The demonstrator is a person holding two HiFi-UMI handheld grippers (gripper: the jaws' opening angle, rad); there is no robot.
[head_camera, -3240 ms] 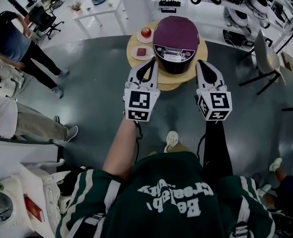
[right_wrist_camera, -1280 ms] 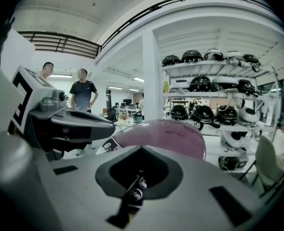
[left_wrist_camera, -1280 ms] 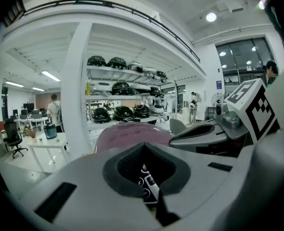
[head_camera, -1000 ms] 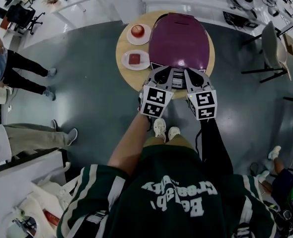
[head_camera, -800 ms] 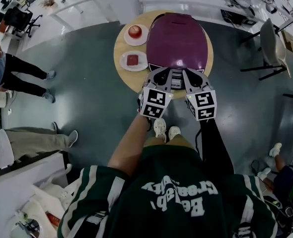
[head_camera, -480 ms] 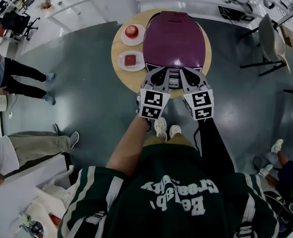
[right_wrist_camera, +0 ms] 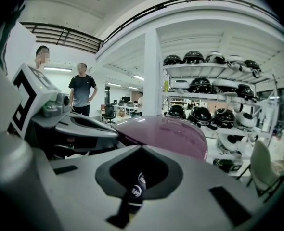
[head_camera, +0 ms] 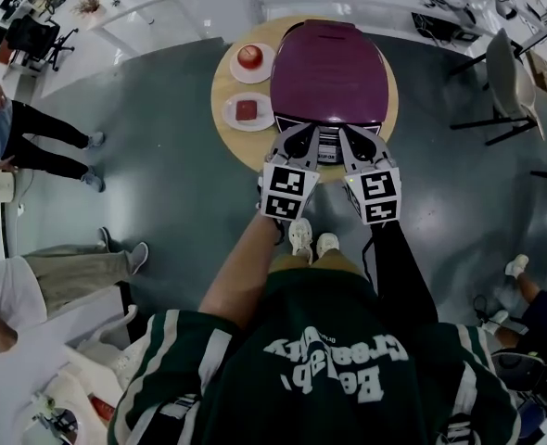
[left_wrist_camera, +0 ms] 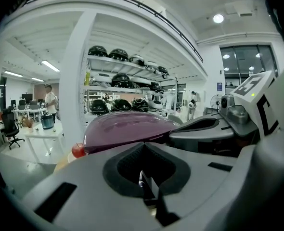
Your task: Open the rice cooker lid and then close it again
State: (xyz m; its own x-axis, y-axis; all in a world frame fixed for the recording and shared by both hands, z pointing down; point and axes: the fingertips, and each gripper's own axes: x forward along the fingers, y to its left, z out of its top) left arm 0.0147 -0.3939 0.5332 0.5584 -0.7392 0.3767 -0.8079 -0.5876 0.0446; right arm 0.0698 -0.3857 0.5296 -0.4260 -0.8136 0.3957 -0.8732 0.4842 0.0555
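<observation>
Rice cooker (head_camera: 329, 68): rounded-square body, upper centre of the head view, upright on the right part of a round wooden desk (head_camera: 241, 146). Lid (head_camera: 327, 58): glossy plum-purple, gently domed, lying down flat over the body. Front edge faces the lower frame.

Rice cooker (head_camera: 329, 63) is sitting on the worktop (head_camera: 246, 143), dead ahead of both grippers. Left gripper (head_camera: 300, 133) and right gripper (head_camera: 355, 134) are hovering side by side at its front edge. Near plate (head_camera: 247, 110) is lying ahead-left of the left gripper, with far plate (head_camera: 251, 58) lying behind it, both beside the cooker.
</observation>
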